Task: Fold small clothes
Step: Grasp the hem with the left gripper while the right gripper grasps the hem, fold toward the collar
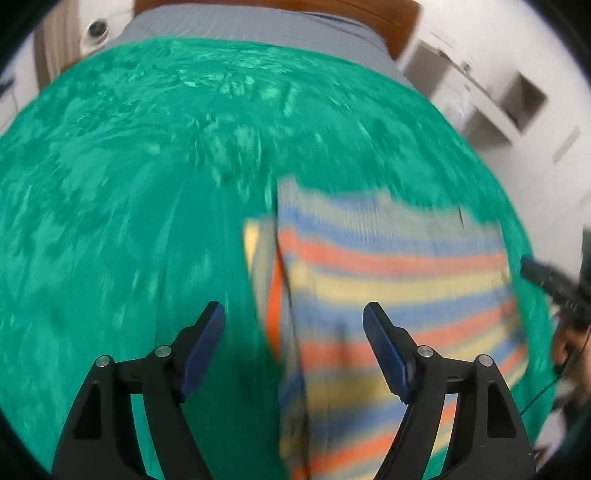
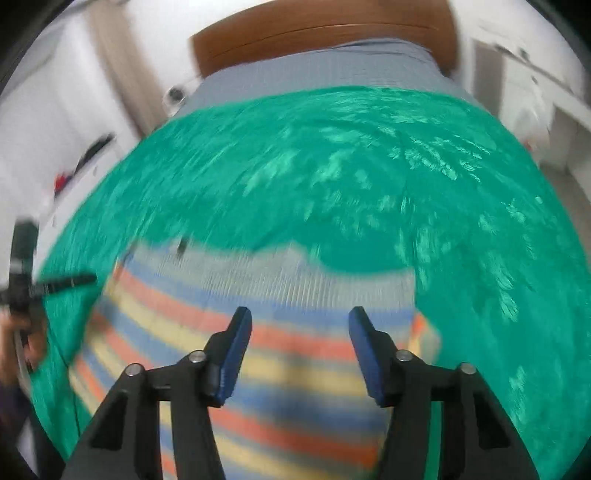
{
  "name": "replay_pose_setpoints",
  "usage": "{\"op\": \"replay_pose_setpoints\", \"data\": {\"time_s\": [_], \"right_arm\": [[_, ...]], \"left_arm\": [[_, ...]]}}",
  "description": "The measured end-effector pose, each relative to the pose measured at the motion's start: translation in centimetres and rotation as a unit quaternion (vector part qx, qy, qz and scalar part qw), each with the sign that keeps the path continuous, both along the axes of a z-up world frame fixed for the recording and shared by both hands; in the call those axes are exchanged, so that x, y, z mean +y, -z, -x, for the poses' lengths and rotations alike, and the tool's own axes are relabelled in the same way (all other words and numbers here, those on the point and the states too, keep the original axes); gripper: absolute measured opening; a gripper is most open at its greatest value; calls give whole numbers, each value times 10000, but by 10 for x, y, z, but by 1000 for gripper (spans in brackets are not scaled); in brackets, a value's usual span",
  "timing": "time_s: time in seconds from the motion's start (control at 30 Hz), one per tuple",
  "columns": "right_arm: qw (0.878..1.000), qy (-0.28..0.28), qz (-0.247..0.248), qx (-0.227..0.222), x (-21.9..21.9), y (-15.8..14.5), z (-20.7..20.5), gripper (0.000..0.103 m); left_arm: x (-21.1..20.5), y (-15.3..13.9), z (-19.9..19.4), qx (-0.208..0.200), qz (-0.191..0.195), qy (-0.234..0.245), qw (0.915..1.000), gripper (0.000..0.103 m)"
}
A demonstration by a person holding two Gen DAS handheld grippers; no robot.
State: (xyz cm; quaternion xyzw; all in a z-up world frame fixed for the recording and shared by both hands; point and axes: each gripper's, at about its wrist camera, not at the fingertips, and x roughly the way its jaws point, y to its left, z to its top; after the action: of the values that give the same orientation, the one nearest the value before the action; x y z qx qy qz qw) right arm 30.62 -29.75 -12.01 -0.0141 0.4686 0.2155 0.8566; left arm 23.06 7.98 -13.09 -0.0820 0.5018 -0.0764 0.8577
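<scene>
Looking down past the left gripper (image 1: 293,317), both blue pads sit well apart with nothing pinched between them, so it's wide open and empty. Its left finger hangs over bare green cover, its right finger over the striped garment (image 1: 388,280). Same deal on the other side: the right gripper (image 2: 299,321) is parted too, a bit narrower, and holds nothing, with stripes showing through the gap. Both tools point steeply downward at the bed.

The garment is a small knit piece with blue, orange, yellow and grey bands, lying flat on the green bedspread (image 1: 129,184). From the left wrist view there's a folded edge running down its left side, with a narrow strip of fabric sticking out past it. In the right wrist view the piece (image 2: 258,295) fills the lower middle.

Each camera catches the opposite tool at the edge of its frame, with a hand (image 2: 22,343) wrapped round it. Everything's pretty motion-blurred. Farther back, grey sheet (image 2: 317,70), then a wooden headboard (image 2: 314,33) and white furniture.
</scene>
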Motion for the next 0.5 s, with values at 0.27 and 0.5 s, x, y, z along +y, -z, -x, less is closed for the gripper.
{"op": "replay_pose_setpoints", "data": {"time_s": [0.27,0.5], "right_arm": [[9978,-100,240,616,-36,72,102,29],[9959,556,238,671,-81,64,130,32]], "left_arm": [[-21,35,68,88,-1025,219,9944,39],[2,27,82,325,-1472,-193,9884,33]]}}
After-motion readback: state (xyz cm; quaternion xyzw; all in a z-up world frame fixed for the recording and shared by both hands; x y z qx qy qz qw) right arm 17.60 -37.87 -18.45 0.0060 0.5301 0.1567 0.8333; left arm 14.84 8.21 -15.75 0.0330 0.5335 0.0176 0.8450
